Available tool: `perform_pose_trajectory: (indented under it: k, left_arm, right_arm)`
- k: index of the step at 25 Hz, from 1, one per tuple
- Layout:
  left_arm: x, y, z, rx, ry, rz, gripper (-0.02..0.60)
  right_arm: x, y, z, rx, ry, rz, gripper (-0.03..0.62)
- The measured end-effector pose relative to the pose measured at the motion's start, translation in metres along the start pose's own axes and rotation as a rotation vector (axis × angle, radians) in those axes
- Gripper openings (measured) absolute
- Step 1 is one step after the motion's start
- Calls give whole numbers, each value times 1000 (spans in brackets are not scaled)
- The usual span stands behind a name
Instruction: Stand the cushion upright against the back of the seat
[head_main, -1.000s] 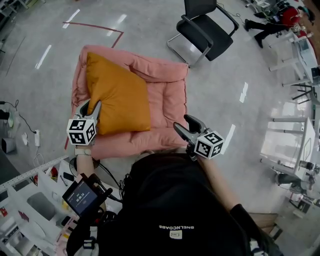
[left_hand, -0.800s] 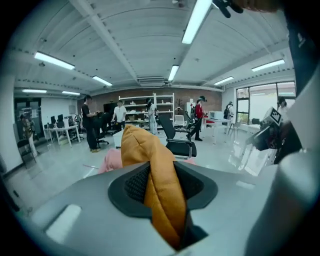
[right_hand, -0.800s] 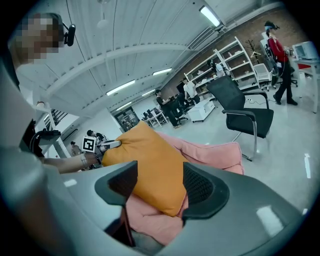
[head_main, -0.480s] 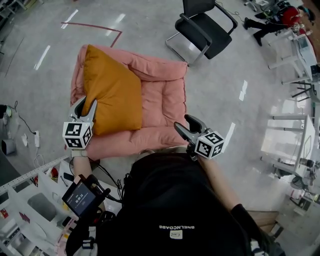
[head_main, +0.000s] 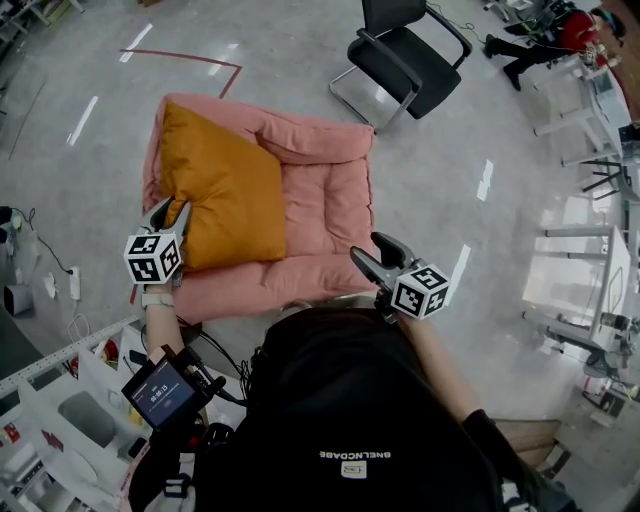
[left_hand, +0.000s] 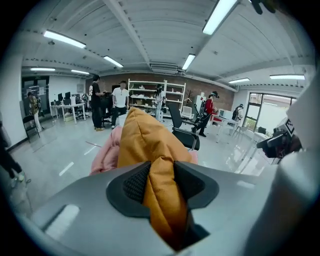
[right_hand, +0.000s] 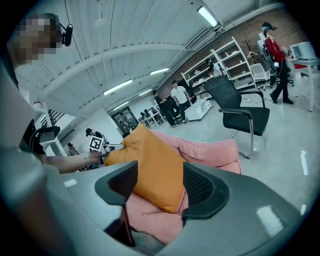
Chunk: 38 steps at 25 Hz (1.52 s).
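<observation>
An orange cushion (head_main: 225, 195) lies tilted over the left half of a pink padded floor seat (head_main: 330, 190), its far corner up near the seat's back. My left gripper (head_main: 168, 212) is shut on the cushion's near left corner. In the left gripper view the orange fabric (left_hand: 150, 145) is pinched between the pads of the left gripper (left_hand: 159, 182). At the seat's front right edge my right gripper (head_main: 368, 250) stands open and holds nothing. In the right gripper view the cushion (right_hand: 150, 170) and seat (right_hand: 210, 150) show beyond the right gripper (right_hand: 159, 187).
A black office chair (head_main: 405, 55) stands just behind the seat's right corner. Red tape (head_main: 185, 55) marks the floor at the back left. White tables (head_main: 600, 290) line the right side, and a rack with a small screen (head_main: 160, 390) sits at my near left. People stand far off.
The left gripper has moved left with the cushion's corner in it, and the cushion has slid left across the seat. The right gripper has stayed in place.
</observation>
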<state>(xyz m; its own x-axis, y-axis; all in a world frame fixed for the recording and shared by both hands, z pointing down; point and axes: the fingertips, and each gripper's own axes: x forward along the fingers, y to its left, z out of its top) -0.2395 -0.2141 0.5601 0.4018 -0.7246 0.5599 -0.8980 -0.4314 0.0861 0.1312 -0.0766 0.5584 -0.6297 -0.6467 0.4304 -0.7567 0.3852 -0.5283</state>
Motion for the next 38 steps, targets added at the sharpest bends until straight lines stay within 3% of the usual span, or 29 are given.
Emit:
perform_pose_trajectory:
  k: [8,18,27,32,38]
  left_arm:
    - [19,13,-42,-90,52,6,167]
    - [27,21,-65,-85,80,56,179]
    - [5,13,-46,-122,-10,40,223]
    - [-22,8,-35,-106,-32,75,281]
    - [-48,-5,-18,-36,-46,130,281]
  right_arm:
    - [-10,2,-6,9,-15,-30,282]
    - [-10,3,-7,21,-22,-26,282]
    - [3,10,-7,5,-17,12,284]
    - [6,16,-3,-4,-21,41,284]
    - [14,21,0,-14,-5,80,282]
